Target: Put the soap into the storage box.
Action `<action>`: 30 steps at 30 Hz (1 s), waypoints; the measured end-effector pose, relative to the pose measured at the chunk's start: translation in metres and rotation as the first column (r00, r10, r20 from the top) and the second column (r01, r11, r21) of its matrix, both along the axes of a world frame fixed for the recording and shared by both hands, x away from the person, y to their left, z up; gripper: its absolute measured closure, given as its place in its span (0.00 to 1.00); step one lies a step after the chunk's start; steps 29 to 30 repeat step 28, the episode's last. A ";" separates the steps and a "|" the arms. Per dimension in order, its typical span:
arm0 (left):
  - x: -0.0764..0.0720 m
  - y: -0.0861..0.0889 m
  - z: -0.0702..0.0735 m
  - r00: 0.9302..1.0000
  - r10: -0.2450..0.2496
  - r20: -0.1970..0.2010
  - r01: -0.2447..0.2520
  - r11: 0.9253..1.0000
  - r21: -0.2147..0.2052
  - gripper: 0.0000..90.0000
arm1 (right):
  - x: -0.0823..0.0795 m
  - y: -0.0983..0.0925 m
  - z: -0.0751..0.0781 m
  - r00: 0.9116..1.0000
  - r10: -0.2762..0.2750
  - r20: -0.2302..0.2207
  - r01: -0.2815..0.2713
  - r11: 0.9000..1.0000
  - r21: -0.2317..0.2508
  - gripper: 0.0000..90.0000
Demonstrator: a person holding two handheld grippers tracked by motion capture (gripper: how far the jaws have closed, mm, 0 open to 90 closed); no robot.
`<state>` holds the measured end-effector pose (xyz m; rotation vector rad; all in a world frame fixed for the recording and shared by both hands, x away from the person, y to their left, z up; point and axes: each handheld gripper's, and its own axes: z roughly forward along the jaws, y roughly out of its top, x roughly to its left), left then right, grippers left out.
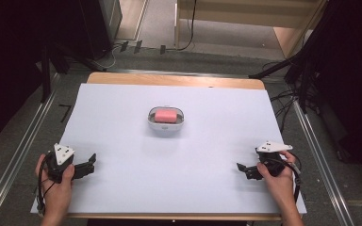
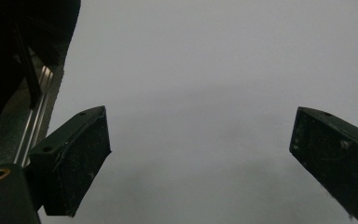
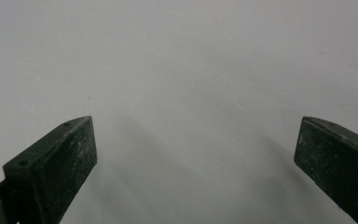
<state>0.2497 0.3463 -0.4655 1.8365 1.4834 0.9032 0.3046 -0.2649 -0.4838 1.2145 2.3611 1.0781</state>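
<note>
A dim room with dark curtains at both sides frames a white surface (image 1: 122, 188) laid over a wooden top, with cables trailing on the grey floor beyond. We hold our left gripper (image 1: 90, 163) at about 8 o'clock on the surface and our right gripper (image 1: 242, 169) at about 4 o'clock, each hand low near the front edge. In both gripper views the two black jaws stand wide apart with nothing between them, and bare white lies ahead of them.

The white dish (image 1: 166, 125) sits near the centre, slightly toward 12 o'clock, well apart from both grippers. In it lies a pink block (image 1: 165, 115), rectangular with soft edges, resting flat and lengthwise within the rim; it looks like soap or a sponge, though we cannot tell which.

We judge that the work is at its starting point: nothing is touched yet. The next move would call for one gripper to travel inward toward the dish and come down over the pink block with its jaws straddling the short sides, clearing the dish rim, while the other may need to steady the dish.
</note>
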 end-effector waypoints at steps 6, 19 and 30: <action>0.000 0.000 0.000 1.000 0.000 0.000 0.000 1.000 0.000 0.06 | -0.012 -0.017 -0.004 0.999 -0.032 0.007 0.032 0.999 0.024 0.00; 0.000 0.000 0.000 1.000 0.000 0.000 0.000 1.000 -0.003 0.06 | -0.034 -0.049 -0.005 0.995 -0.073 0.069 0.065 0.991 0.114 0.00; 0.000 0.000 0.000 1.000 -0.001 0.002 0.001 1.000 0.001 0.06 | -0.033 -0.045 -0.006 0.995 -0.068 0.068 0.063 0.995 0.073 0.00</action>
